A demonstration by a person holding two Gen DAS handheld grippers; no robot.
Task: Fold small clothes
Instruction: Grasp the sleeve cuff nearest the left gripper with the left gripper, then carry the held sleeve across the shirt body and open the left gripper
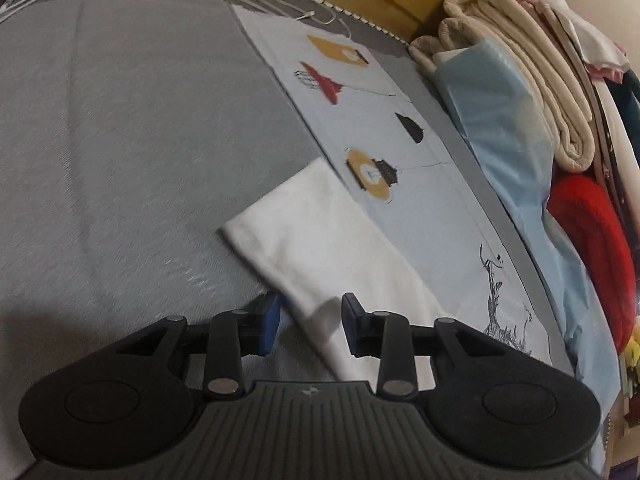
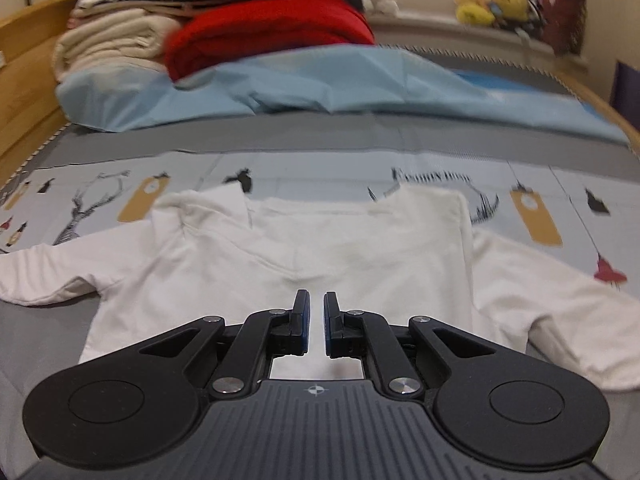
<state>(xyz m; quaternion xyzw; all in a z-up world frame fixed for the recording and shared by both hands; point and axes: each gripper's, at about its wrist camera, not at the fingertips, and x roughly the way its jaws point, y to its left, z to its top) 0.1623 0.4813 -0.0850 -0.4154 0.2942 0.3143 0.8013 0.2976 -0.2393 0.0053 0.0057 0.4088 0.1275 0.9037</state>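
A small white long-sleeved top [image 2: 320, 248] lies flat on the bed, both sleeves spread out to the sides. In the left wrist view one white sleeve [image 1: 320, 236] runs toward the camera. My left gripper [image 1: 310, 320] is open, its jaws on either side of the sleeve's near edge, low over the fabric. My right gripper [image 2: 317, 320] hovers over the lower middle of the top's body with its jaws almost together, a narrow gap between the pads, nothing held.
A pale printed cloth [image 1: 384, 128] lies under the top on the grey bed cover [image 1: 120, 140]. Folded cream bedding [image 1: 512, 72], a red blanket [image 2: 264, 32] and a light blue sheet [image 2: 320, 84] are piled along the far side. A wooden bed frame [image 2: 24, 80] borders the mattress.
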